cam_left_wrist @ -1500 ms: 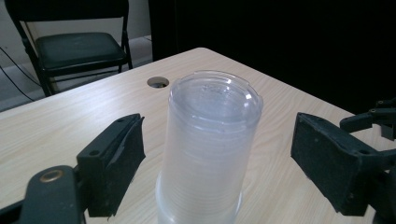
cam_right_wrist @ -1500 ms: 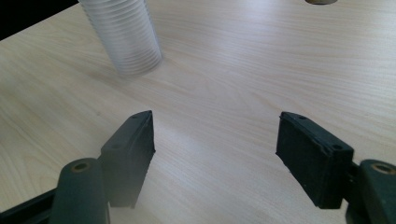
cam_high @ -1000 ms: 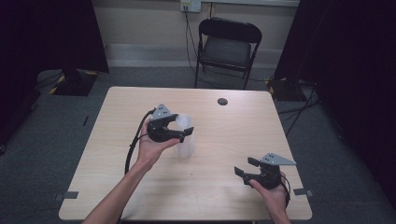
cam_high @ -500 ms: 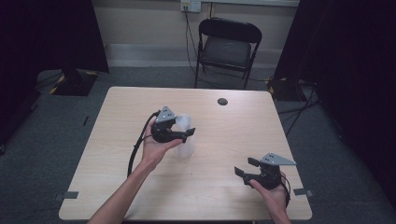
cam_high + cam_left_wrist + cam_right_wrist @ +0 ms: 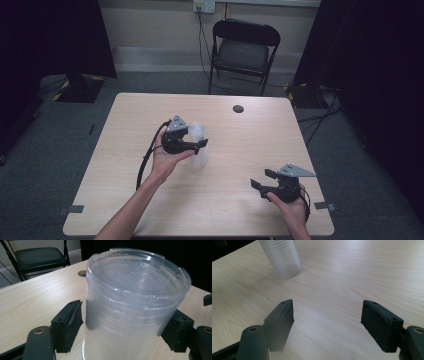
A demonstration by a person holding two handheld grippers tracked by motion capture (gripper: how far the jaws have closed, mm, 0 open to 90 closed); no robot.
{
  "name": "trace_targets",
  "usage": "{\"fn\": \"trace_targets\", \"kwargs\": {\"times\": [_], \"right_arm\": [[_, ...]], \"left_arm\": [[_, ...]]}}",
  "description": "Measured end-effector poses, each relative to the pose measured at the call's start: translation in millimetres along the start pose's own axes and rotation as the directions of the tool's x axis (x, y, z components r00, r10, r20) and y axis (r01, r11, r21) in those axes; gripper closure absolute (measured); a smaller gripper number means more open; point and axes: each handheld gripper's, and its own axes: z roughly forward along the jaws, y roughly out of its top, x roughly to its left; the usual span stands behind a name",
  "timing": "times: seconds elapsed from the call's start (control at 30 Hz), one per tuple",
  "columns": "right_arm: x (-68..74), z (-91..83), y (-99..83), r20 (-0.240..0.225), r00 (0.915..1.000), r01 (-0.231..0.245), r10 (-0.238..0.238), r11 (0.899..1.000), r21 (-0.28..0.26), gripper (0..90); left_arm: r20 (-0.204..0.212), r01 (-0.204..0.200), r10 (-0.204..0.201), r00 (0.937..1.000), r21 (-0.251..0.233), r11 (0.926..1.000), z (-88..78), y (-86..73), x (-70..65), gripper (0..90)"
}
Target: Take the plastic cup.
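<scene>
A stack of clear ribbed plastic cups (image 5: 199, 146) stands upside down near the middle of the table (image 5: 225, 205). My left gripper (image 5: 198, 140) reaches it from the left, its black jaws straddling the stack. In the left gripper view the stack (image 5: 130, 297) sits between the pads (image 5: 67, 326), which are spread wide and lie right at its sides, so my left gripper (image 5: 122, 327) is open. My right gripper (image 5: 263, 179) hovers low over the near right of the table, open and holding nothing. From the right gripper (image 5: 327, 320) the stack (image 5: 284, 260) stands well ahead.
A round dark grommet (image 5: 238, 108) is set in the tabletop near the far edge. A black folding chair (image 5: 243, 50) stands behind the table. The left gripper's cable (image 5: 145, 165) loops over the table beside the forearm.
The left gripper has edged slightly toward the cup stack. The right gripper has stayed where it was.
</scene>
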Motion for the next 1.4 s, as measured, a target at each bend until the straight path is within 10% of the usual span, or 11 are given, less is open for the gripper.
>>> {"fn": "trace_targets", "kwargs": {"times": [1.4], "right_arm": [[-1.1, 1.7, 0.1, 0.006, 1.0, -0.007, 0.007, 1.0, 0.004, 27.3]], "left_arm": [[-0.001, -0.008, 0.008, 1.0, -0.022, 0.9997, -4.2, 8.1, -0.4, 32.1]]}}
